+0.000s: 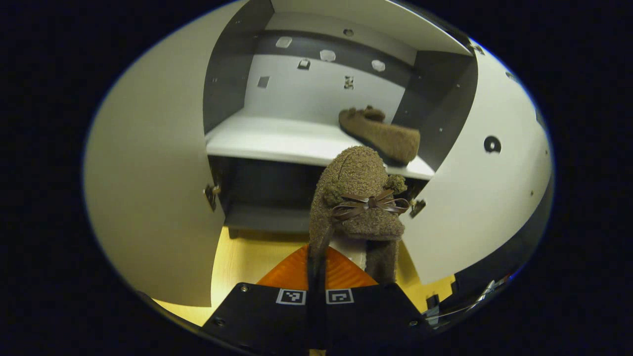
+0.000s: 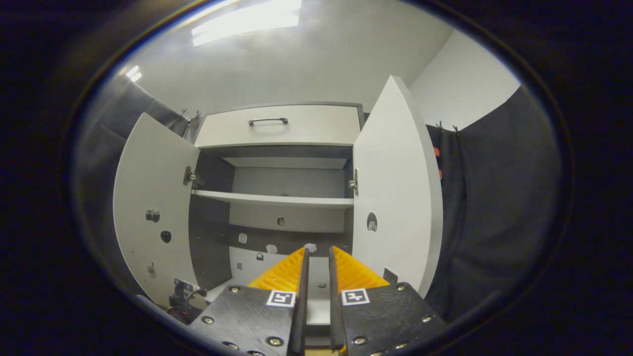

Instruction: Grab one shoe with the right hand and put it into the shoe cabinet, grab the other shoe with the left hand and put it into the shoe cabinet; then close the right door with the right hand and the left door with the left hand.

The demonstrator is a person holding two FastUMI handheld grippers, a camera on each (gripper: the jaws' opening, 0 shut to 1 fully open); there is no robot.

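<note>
Shoe [image 1: 358, 198] hangs clamped in the left gripper [image 1: 316, 282], short of the shelf [image 1: 267, 138] where its mate [image 1: 381, 133] lies. Best set it left of that one. Right gripper [image 2: 316, 277] holds nothing, fingers slightly apart.

Left gripper view close, facing cabinet [image 1: 316, 138] shelf, right gripper view farther, tilted upward — both share its interior

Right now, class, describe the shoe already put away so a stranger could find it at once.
Start at the open cabinet, both doors swung wide. On its white shelf, far right, lies a fuzzy brown shoe. The matching shoe hangs in the left tongs, outside the cabinet.
</note>
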